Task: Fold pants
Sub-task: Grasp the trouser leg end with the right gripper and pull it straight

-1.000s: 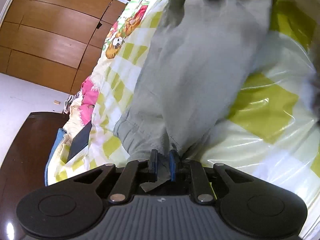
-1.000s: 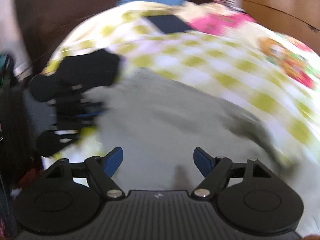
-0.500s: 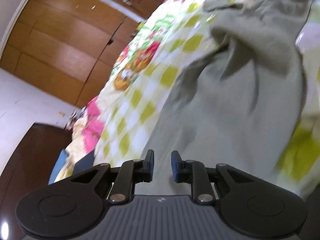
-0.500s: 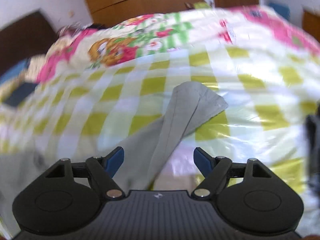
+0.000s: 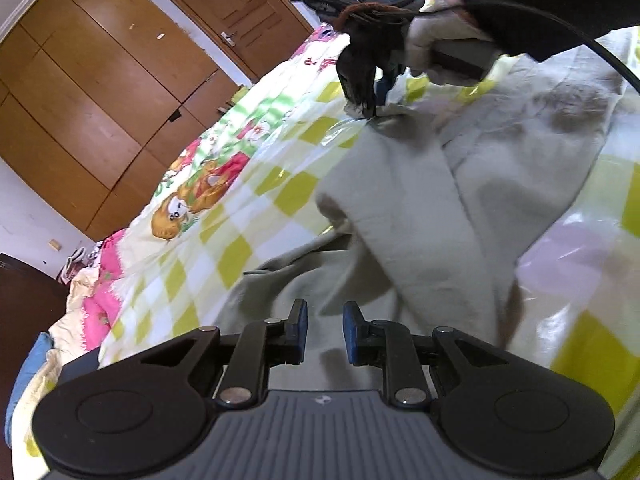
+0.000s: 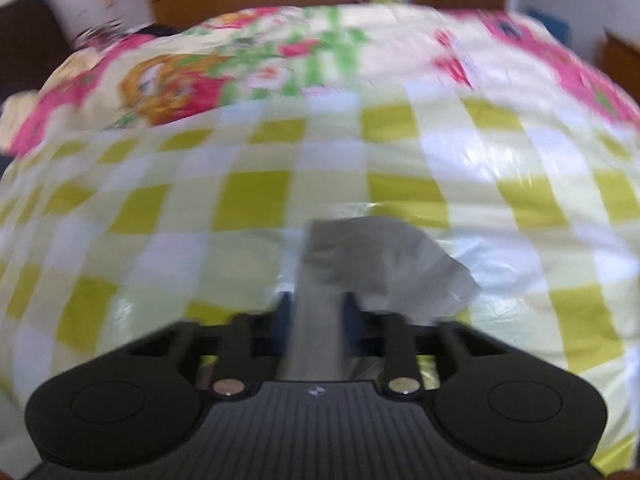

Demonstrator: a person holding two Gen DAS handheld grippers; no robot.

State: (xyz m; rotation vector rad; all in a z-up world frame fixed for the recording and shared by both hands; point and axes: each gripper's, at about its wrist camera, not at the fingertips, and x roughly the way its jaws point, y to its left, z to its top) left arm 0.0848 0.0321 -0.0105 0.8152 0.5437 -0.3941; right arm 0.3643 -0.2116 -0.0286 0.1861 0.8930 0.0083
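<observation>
Grey pants (image 5: 400, 208) lie rumpled on a bed cover (image 5: 240, 208) of yellow and white checks. In the left wrist view my left gripper (image 5: 324, 330) hovers over the near part of the pants, its blue pads a narrow gap apart with nothing pinched. At the top of that view a gloved hand (image 5: 436, 36) holds my right gripper (image 5: 374, 112), whose tips bite a far pant-leg end. The blurred right wrist view shows that gripper (image 6: 316, 312) closing, pads pressing a strip of grey cloth (image 6: 360, 256) that rises between them.
Wooden wardrobes (image 5: 100, 92) and a door (image 5: 248, 20) stand beyond the bed's far side. Dark wooden furniture (image 5: 24, 308) and a blue pillow (image 5: 28, 364) sit at the left. The cover (image 6: 260, 192) shines like plastic. A black cable (image 5: 600, 44) trails from the right gripper.
My left gripper let go of the pants' gathered end and drew back with its pads slightly apart. My right gripper swung across the bed to a leg end and shut on it.
</observation>
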